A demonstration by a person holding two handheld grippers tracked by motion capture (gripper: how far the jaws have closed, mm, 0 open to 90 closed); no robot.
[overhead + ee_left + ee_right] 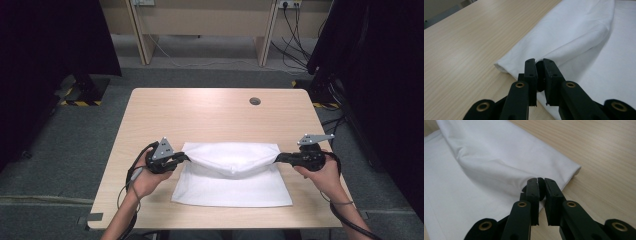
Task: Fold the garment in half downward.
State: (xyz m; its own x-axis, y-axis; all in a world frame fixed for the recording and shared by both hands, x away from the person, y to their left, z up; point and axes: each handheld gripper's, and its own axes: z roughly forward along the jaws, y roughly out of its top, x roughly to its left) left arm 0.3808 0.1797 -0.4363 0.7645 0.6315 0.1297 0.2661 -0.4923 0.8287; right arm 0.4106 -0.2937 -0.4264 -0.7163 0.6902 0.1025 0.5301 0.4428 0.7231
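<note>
Wooden table [210,107], white cloth [235,182] between each clamped hand-held gripper.

The white cloth [232,175] is occupying the near middle of the table [200,110], with its folded top layer spanning between the left gripper [186,158] and the right gripper [278,158]. The far half of the tabletop is lying bare apart from a small round hole [255,101]. Bare wood strips are running along both sides of the cloth, where the hands are resting.
</note>
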